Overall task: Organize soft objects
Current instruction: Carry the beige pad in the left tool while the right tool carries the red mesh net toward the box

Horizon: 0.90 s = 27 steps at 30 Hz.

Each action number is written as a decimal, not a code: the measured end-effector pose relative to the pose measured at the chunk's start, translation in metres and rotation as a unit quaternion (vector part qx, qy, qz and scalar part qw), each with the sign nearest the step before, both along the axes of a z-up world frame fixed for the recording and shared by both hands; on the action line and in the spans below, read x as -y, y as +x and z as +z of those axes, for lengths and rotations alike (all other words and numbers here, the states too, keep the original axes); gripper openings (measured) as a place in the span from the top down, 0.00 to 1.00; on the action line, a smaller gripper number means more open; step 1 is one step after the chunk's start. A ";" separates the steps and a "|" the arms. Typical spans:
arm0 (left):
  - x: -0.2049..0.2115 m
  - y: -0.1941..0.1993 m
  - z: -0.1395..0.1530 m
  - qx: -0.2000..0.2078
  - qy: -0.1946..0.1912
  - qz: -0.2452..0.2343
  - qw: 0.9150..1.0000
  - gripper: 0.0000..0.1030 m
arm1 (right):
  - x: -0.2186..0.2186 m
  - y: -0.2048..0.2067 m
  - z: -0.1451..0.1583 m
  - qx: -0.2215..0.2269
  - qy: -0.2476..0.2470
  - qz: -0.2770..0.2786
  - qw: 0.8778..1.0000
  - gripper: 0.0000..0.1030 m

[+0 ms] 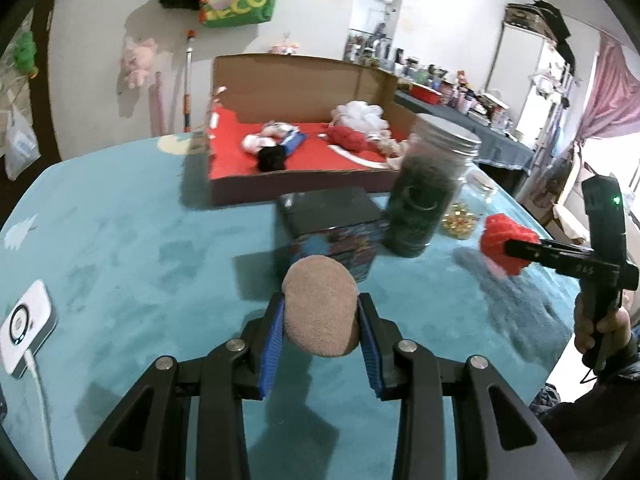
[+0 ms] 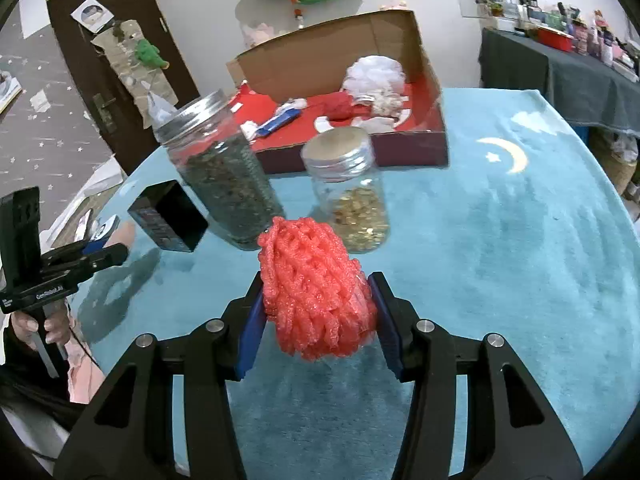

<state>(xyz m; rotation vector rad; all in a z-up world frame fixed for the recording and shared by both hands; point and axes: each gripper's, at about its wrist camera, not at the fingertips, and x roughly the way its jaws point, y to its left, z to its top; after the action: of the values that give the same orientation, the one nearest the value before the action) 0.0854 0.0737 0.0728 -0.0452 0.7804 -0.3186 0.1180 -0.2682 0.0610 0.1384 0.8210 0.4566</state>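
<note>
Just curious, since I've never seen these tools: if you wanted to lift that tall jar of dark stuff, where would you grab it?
Probably around the glass body of the tall jar, below its metal lid, coming from the near side; the small black box crowds one flank.

The left gripper (image 1: pixel 321 322) points forward and downward, its blue pads (image 1: pixel 272 346) clamped against both sides of a tan sponge (image 1: pixel 320 306) that sits between the fingertips. The right gripper (image 2: pixel 320 314) points forward and downward likewise, its blue pads (image 2: pixel 251 330) pressed into a red foam net (image 2: pixel 316 292). A hand (image 1: pixel 600 326) grips the right tool's handle from below; another hand (image 2: pixel 40 326) grips the left tool's handle likewise.
</note>
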 end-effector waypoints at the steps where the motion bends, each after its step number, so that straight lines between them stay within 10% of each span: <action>1: -0.003 0.000 -0.001 -0.002 -0.001 0.004 1.000 0.64 | 0.003 0.001 0.000 -0.001 -0.001 -0.003 1.000 0.54; 27: -0.058 0.044 -0.009 0.009 0.025 0.021 0.999 0.64 | 0.051 0.030 0.001 0.001 -0.030 -0.060 0.998 0.54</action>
<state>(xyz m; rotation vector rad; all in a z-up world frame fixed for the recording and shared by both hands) 0.1290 0.1317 0.0633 -0.0109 0.7680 -0.2586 0.1477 -0.3191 0.0621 0.1312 0.8190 0.3180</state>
